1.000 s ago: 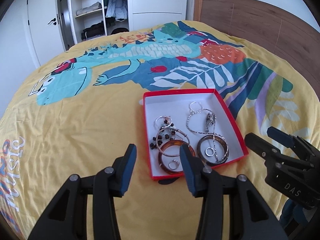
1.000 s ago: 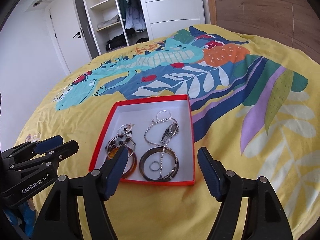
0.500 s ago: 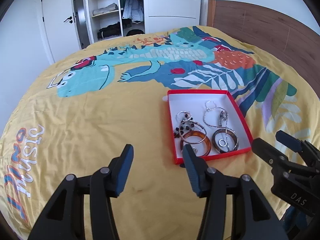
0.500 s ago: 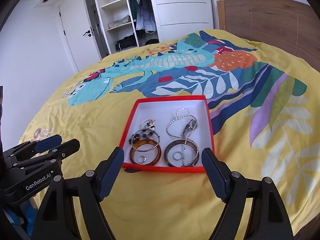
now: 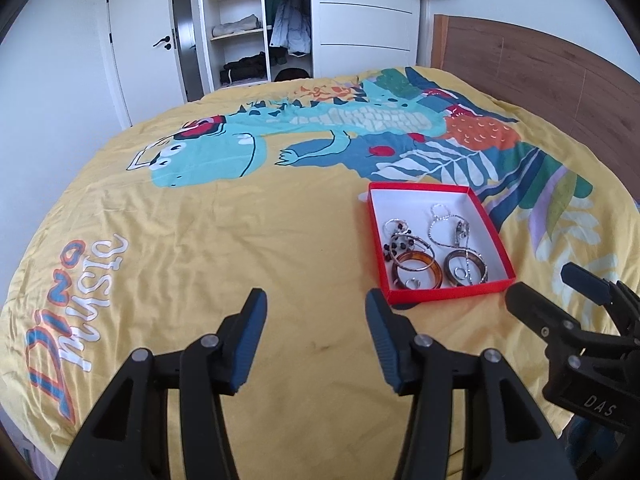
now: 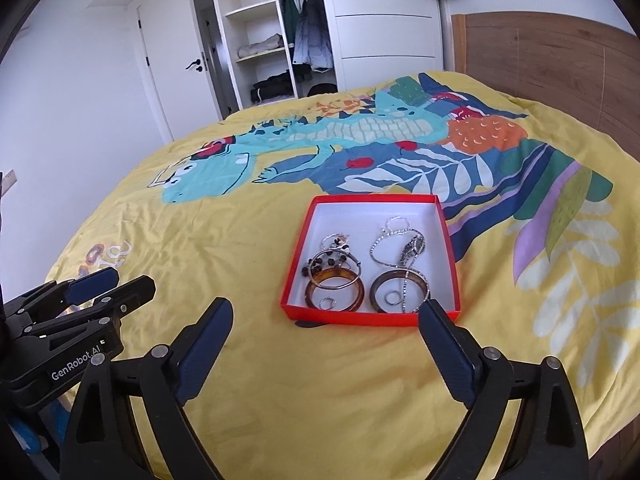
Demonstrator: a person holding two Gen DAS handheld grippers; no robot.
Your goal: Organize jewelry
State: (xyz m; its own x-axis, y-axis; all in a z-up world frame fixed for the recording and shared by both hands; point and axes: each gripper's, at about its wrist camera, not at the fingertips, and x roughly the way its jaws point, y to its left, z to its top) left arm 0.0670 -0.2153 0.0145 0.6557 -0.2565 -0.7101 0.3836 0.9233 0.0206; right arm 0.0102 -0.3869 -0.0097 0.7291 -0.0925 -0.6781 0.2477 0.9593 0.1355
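A red box [image 5: 488, 224] with a white inside [image 6: 360, 220] lies on the yellow bedspread. It holds an amber bangle [image 6: 335, 289], a dark bangle [image 6: 398, 286], a silver chain [image 6: 396, 240], beaded hoops [image 6: 332, 258] and small rings. The same jewelry shows in the left wrist view, with the amber bangle [image 5: 416, 268] at the box's near end. My left gripper [image 5: 316, 312] is open and empty, near and left of the box. My right gripper [image 6: 326, 324] is open and empty, just in front of the box.
The bed's yellow dinosaur-print cover [image 5: 240, 220] spreads all around. A wooden headboard [image 5: 540, 64] stands at the right. A white wardrobe with open shelves [image 5: 248, 32] and a door [image 5: 140, 60] stand beyond the bed. A small dark object [image 6: 304, 323] pokes out under the box's near edge.
Both grippers have pulled back and up from the box, so it looks smaller and farther. The left view has swung left. Both stayed open.
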